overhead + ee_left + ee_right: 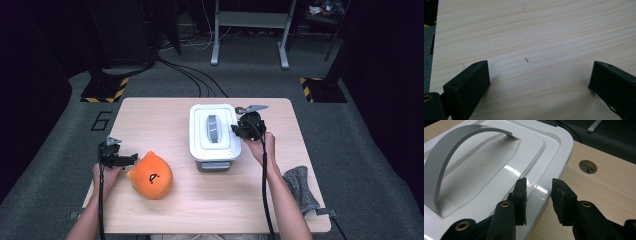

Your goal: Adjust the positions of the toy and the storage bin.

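Right claw (538, 195) sat at the right-hand rim of the white lidded box (215, 135), jaws partly open with a narrow gap, one jaw over the lid's raised edge, the other just outside it above the bench (200, 200); nothing was gripped. Whether the jaws touched the rim could not be told. The box's long axis ran away from the person, so the rim lay lengthwise beside this claw, and the grey handle (451, 152) arched over the lid's middle, further in from the claw toward the person's left. The right hand was plainly the nearer one to the box. Left claw (539, 82) stood wide open and empty over bare wood, well apart from the box, with the orange plush toy (151, 175) just beside it toward the box. Likely next: closing on the lid edge.
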### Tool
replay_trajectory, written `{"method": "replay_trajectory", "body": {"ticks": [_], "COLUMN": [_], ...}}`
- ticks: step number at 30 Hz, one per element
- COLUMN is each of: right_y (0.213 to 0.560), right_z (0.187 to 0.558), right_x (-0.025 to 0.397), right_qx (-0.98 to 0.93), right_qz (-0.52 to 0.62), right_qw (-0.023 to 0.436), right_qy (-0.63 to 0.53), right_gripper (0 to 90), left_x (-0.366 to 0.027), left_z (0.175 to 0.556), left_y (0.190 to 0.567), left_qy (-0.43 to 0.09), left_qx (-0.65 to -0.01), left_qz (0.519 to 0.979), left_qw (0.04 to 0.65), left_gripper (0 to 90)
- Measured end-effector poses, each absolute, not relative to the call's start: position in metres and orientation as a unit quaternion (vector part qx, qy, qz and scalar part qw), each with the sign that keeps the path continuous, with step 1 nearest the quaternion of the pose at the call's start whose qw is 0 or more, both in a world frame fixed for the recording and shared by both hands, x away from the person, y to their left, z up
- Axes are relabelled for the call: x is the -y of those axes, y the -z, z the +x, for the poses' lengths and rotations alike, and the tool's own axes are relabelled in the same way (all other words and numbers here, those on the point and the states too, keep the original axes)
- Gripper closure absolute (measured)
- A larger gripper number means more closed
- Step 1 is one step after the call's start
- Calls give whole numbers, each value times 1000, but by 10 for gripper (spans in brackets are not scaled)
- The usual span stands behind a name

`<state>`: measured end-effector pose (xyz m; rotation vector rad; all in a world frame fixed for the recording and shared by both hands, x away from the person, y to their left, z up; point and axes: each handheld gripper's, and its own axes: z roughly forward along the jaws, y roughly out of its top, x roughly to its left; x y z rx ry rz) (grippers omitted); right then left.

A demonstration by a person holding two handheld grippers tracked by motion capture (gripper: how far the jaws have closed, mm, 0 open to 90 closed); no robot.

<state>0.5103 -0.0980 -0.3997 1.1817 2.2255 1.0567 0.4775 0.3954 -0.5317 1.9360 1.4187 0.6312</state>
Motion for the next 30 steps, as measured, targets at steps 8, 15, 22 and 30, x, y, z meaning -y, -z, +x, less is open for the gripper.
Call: {"method": "replay_trajectory", "body": {"ticks": [8,15,22,30], "right_y": [397,384,385,391], "right_z": [502,482,474,473], "right_x": [96,77,51,25], "right_qx": [-787,-782,-799,-809], "right_qz": [427,420,401,387], "right_qw": [204,202,193,209], "right_qy": [-396,-415,-404,-389], "right_gripper": [453,284,205,319], "left_x": [-395,-396,-396,-396], "left_z": [477,477,477,477], "left_y": [532,531,531,531], "left_qy": [-241,-238,-238,-238], "left_qx": [-541,-541,-541,-541], "left_qz": [738,739,739,739], "left_qw": [324,323,323,323], "left_gripper": [26,26,26,26]}}
